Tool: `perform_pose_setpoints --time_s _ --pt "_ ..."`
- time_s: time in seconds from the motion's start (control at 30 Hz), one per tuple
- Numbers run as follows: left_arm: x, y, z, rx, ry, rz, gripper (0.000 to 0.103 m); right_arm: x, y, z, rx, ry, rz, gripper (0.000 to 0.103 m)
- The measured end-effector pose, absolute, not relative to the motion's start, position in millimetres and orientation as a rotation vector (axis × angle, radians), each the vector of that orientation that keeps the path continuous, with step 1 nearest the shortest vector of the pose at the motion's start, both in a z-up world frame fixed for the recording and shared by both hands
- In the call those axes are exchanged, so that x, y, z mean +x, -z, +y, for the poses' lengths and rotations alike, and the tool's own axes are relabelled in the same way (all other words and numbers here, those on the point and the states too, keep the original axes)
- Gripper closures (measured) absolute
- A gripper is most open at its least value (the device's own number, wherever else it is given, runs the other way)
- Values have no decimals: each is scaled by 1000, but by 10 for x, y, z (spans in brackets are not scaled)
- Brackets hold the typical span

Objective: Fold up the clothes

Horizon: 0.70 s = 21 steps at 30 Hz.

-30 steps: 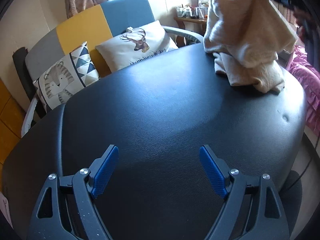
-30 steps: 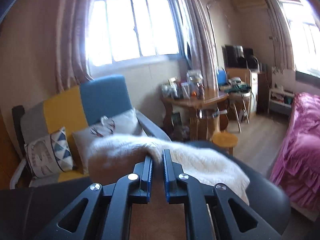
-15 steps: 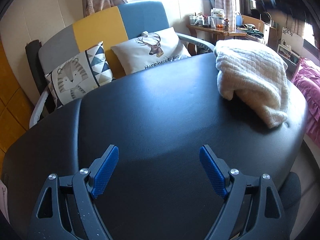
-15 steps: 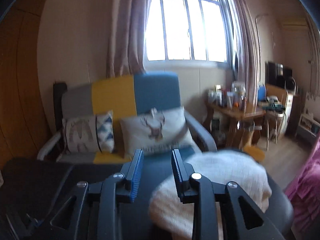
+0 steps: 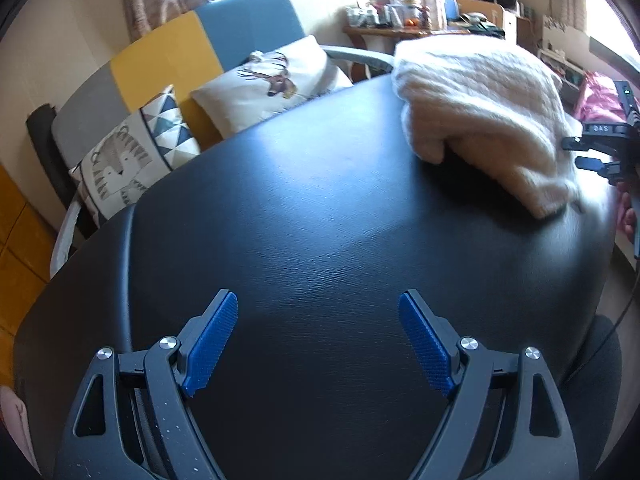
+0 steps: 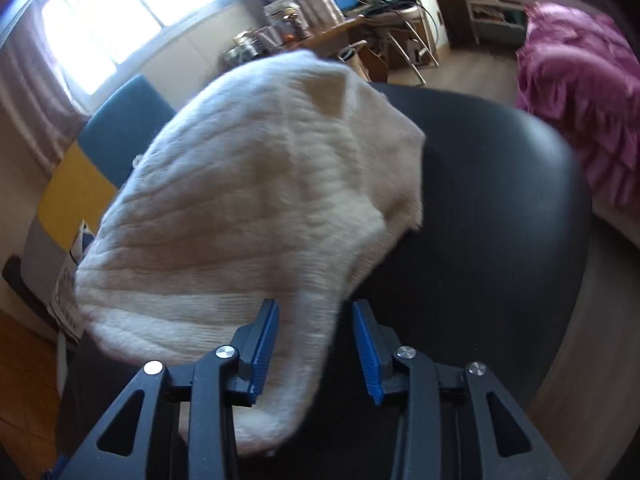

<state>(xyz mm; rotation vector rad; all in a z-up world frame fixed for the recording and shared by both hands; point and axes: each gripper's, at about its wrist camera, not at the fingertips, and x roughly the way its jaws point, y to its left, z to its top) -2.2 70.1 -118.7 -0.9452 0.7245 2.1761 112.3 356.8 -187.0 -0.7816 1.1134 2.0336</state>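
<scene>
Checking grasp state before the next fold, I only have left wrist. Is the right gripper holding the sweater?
Observer: No. The right gripper is open; a lobe of the cream sweater lies between its blue pads, unclamped.
Operator: Is the sweater hanging off the far side?
Observer: Right wrist shows it bunched on the black table, with bare tabletop to its right.
Operator: Anything beyond that edge?
Observer: A pink ruffled bedspread, apart from the table.
Operator: Left is idle on my end.
Observer: Agreed, the left gripper is open over bare tabletop.
</scene>
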Motion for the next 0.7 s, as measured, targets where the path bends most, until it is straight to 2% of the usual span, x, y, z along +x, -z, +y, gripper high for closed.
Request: perform_pose_setpoints --time_s 0.13,0.23,0.33,0.37,0.47,0.7 --pt "43 1239 808 -939 -2143 753 17 1113 1893 3730 -726 -2053 1165 49" --pt "89 1253 840 -929 -2130 765 17 995 1766 3824 -738 -2074 1181 50" --pt "113 1241 831 -921 -2129 764 17 927 1561 3869 -725 -2091 1207 93" --pt "118 1220 815 -916 -2132 752 17 917 1439 3846 -696 -2116 1228 97" --pt "133 1157 768 -898 -2139 716 17 890 1058 3766 -598 -2198 1294 98" --pt "156 990 668 -847 -2164 651 17 389 -159 3067 -599 -2611 1166 98"
